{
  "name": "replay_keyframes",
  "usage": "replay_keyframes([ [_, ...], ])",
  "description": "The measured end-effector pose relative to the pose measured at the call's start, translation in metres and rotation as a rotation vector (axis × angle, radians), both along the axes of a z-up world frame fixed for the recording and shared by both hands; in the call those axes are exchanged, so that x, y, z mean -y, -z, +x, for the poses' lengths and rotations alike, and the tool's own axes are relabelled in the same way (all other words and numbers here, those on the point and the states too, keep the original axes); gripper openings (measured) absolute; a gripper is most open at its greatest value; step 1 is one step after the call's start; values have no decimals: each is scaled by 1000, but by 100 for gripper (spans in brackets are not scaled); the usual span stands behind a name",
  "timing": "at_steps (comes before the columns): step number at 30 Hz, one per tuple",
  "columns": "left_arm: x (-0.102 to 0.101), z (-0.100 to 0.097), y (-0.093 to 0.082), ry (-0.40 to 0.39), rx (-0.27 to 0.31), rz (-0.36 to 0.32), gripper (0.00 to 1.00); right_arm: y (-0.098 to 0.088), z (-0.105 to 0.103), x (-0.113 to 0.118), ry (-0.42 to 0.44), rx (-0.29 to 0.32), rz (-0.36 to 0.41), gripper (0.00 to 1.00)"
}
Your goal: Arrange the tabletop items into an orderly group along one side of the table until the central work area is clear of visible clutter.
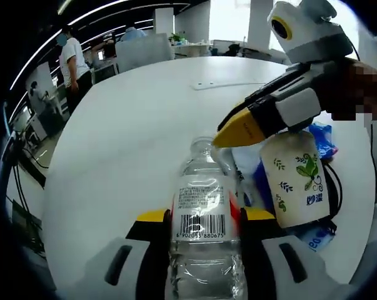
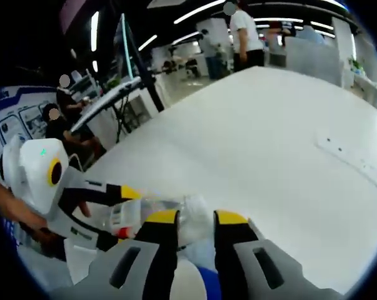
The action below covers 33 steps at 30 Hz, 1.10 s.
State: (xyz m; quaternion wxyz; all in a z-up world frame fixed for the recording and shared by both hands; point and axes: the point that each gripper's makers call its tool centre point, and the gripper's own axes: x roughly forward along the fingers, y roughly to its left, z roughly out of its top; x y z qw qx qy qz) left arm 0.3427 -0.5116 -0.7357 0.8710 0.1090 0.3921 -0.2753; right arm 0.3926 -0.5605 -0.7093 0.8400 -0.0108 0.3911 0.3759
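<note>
A clear plastic water bottle (image 1: 201,215) with a barcode label stands between the yellow-tipped jaws of my left gripper (image 1: 205,215), which is shut on its body. To its right stands a cream cup (image 1: 294,178) with green leaf print. My right gripper (image 1: 238,131) comes in from the right, just above and in front of the cup's top. In the right gripper view, my right gripper (image 2: 196,217) has a narrow gap between its jaws with nothing held in it. The left gripper (image 2: 82,187) and the clear bottle (image 2: 169,207) lie just beyond its tips.
Blue packets (image 1: 322,139) and a black cable (image 1: 336,187) lie behind and beside the cup. The round white table (image 1: 138,119) spreads out ahead. People (image 1: 72,59) stand by desks past its far edge.
</note>
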Motion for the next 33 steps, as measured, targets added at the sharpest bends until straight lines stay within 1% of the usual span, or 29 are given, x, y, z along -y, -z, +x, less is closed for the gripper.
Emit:
replay_keyframes([
  [3,0,0,0,-1,-1,0,44,0,1,0,13,-11,11,18],
  [9,0,0,0,-1,-1,5,44,1,2,0,93,-89,49,18],
  [11,0,0,0,-1,-1,7,44,2,1,1,133,-126,53,20],
  [13,0,0,1,-1,0,10,44,3,1,0,170,-165,77,21],
  [17,0,0,1,-1,2,10,44,2,-1,-4,206,-217,104,24],
  [18,0,0,1,-1,2,10,44,3,-2,-7,225,-247,123,24],
  [23,0,0,1,0,6,12,44,6,1,-10,257,-276,137,27],
  [26,1,0,0,3,23,17,44,8,2,-11,283,-297,145,29],
  [29,2,-2,-1,11,40,22,44,14,3,-13,334,-349,166,30],
  [31,2,-4,-1,14,50,22,44,17,4,-15,337,-352,169,30],
  [33,1,-6,-2,16,62,23,44,18,4,-17,350,-368,175,29],
])
